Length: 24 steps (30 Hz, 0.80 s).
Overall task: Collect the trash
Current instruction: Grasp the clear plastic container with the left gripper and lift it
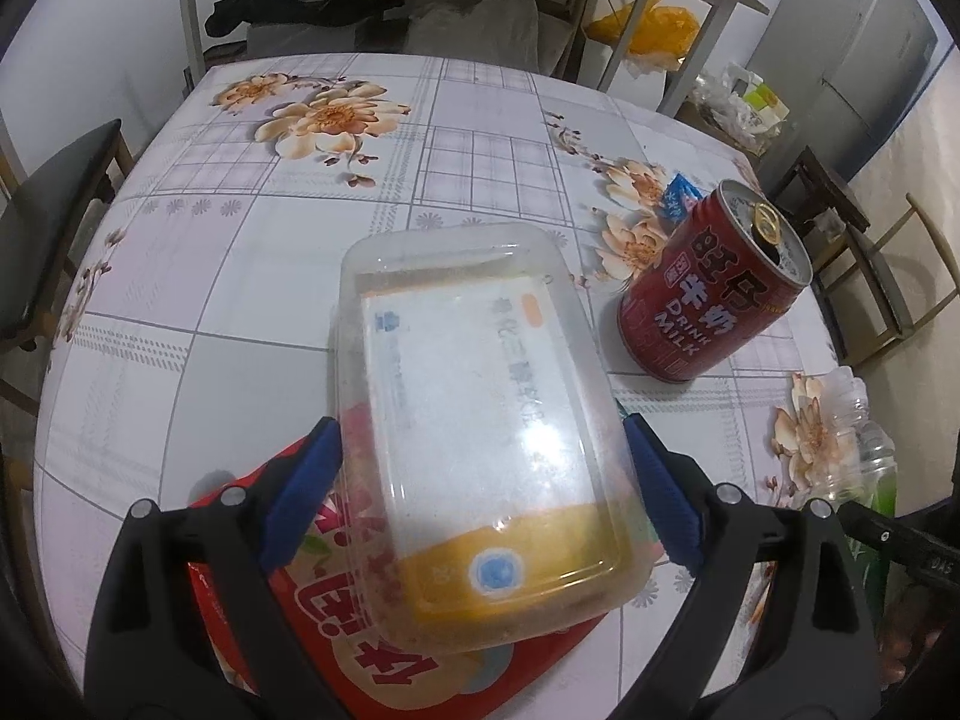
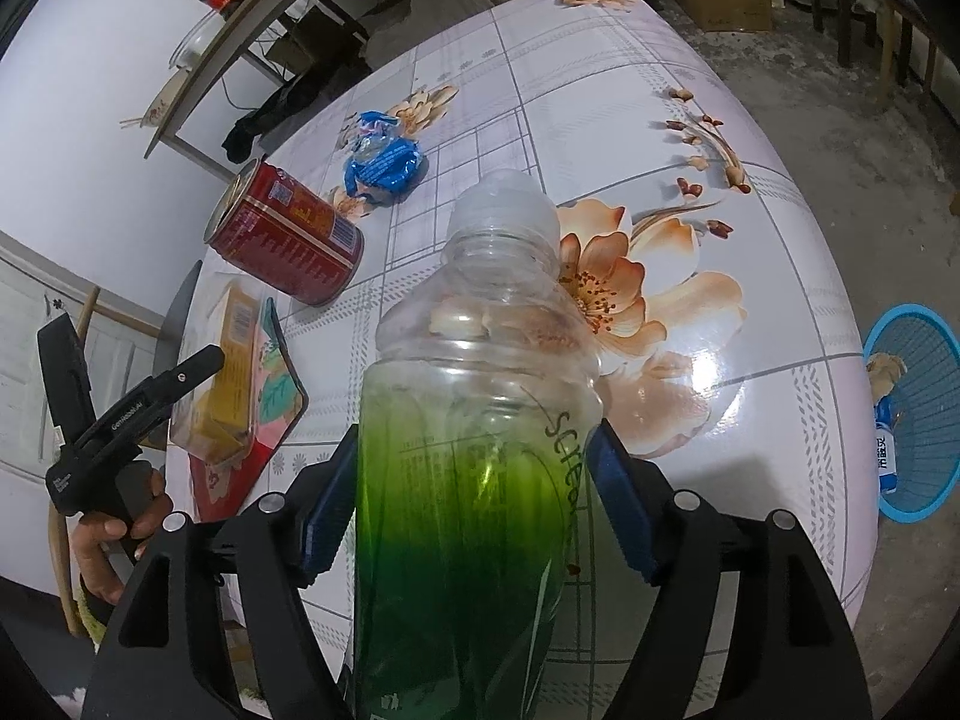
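The left gripper [image 1: 483,486] squeezes the clear box [image 1: 480,420], and the right gripper [image 2: 474,492] hugs the green bottle [image 2: 480,450].

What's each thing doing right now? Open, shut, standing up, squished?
Clear box: tilted, carton inside, gripped by left tool.
Green bottle: capped, looks empty, gripped by right tool.
Red can: upright, opened.
Blue wrapper: crumpled, lying loose.
Red packet: flat, under the box.
Blue basket: on the floor, some trash inside.
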Each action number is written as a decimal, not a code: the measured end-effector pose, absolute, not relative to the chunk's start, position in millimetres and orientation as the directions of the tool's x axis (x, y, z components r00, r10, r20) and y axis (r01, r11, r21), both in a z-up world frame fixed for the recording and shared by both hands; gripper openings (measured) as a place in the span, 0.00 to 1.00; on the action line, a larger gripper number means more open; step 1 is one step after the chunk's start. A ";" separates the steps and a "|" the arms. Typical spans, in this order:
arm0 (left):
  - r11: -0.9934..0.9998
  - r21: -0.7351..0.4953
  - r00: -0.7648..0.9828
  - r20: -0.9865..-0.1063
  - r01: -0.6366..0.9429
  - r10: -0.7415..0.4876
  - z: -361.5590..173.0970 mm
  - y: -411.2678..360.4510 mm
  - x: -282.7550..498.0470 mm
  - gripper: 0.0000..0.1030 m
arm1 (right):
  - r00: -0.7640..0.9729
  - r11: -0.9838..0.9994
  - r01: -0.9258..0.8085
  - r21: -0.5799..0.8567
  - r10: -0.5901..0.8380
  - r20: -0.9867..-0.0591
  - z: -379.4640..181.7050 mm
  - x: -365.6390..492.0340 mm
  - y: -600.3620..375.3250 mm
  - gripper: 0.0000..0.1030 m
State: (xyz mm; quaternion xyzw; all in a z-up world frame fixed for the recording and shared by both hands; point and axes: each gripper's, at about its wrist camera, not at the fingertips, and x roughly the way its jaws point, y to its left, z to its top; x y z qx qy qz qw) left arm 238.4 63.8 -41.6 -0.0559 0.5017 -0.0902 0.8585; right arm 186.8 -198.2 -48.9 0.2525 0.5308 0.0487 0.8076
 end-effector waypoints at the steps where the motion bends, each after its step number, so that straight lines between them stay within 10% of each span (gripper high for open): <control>1: 0.978 -0.182 0.482 -0.851 0.100 -0.207 -42.0 63.7 238.3 0.86 | 0.433 0.869 0.188 0.459 0.346 -0.833 -48.9 187.3 -197.7 0.70; 24: 0.970 -0.222 0.555 -0.798 0.096 -0.237 -25.0 77.1 222.5 0.83 | 0.450 0.884 0.165 0.438 0.328 -0.831 -49.1 183.1 -193.2 0.64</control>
